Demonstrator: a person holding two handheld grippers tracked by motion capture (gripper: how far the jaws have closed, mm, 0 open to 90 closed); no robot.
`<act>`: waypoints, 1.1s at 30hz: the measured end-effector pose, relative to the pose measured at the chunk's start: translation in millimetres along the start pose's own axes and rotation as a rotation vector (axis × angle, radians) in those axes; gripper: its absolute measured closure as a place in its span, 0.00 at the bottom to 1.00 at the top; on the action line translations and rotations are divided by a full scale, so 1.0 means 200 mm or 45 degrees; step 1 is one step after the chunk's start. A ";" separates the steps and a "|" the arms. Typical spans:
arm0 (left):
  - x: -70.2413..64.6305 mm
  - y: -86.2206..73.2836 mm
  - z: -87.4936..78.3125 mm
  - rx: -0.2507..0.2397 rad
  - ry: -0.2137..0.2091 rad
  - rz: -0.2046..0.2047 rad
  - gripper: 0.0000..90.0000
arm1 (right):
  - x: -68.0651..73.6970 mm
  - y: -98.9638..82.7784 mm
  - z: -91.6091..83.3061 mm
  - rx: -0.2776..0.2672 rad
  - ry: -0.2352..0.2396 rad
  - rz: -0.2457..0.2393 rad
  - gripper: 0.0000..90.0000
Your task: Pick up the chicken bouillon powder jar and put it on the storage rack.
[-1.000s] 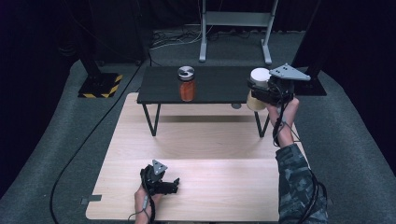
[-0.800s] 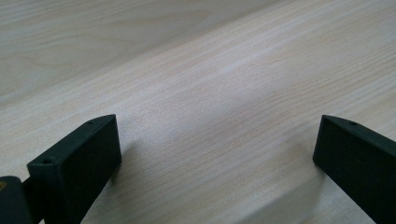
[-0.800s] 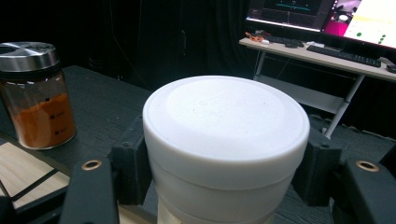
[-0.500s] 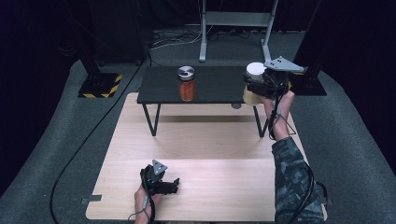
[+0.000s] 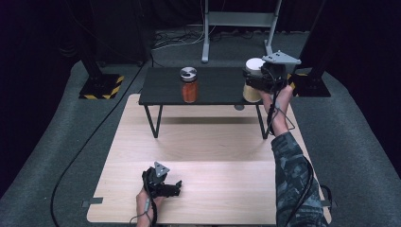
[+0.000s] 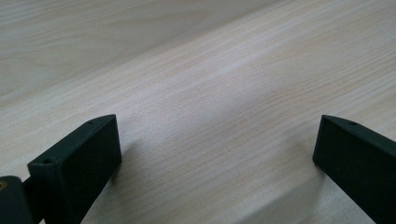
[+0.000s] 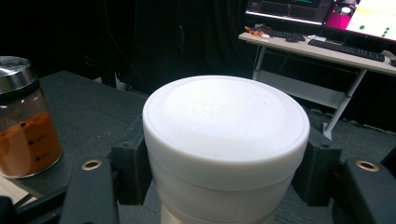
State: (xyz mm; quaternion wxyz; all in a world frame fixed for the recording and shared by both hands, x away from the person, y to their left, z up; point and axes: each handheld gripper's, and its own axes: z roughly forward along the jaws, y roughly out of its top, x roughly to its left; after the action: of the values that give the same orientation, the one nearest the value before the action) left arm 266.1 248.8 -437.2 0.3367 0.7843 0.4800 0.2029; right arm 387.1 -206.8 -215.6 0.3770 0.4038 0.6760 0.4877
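Note:
My right gripper (image 5: 256, 82) is shut on a jar with a white lid (image 5: 254, 64) and pale contents, held upright in the air at the right end of the low black table (image 5: 217, 86). In the right gripper view the black jaws clamp the jar (image 7: 226, 126) on both sides just under the lid, so the right gripper (image 7: 225, 175) is shut on it. A second jar with orange contents and a metal lid (image 5: 189, 87) (image 7: 25, 126) stands on the black table to its left. My left gripper (image 5: 173, 187) (image 6: 217, 158) lies on the wooden board (image 5: 213, 142), open, with bare wood between its jaws.
The wooden board lies on grey carpet (image 5: 350, 137). Behind the black table stand a metal frame (image 5: 239, 21) and a black stand base with yellow stripes (image 5: 101, 85). A desk with keyboards and screens (image 7: 322, 44) is farther back.
My right gripper has carried the white-lidded jar a little up and away from the person, slightly leftward, to the table's right end. The left gripper has stayed put.

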 end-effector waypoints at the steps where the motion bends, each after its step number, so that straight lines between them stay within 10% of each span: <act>1: 0.00 0.00 0.00 0.000 0.000 0.000 0.01 | 0.00 0.00 0.01 0.001 0.002 0.006 0.37; 33: 0.00 0.00 0.00 0.001 0.000 0.000 0.01 | 0.04 0.01 0.12 0.009 0.071 0.052 0.37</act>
State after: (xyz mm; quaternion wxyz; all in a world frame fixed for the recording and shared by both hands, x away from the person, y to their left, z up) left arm 266.0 248.8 -437.1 0.3365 0.7844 0.4800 0.2027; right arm 405.9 -191.7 -220.8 0.3467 0.4049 0.6795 0.5040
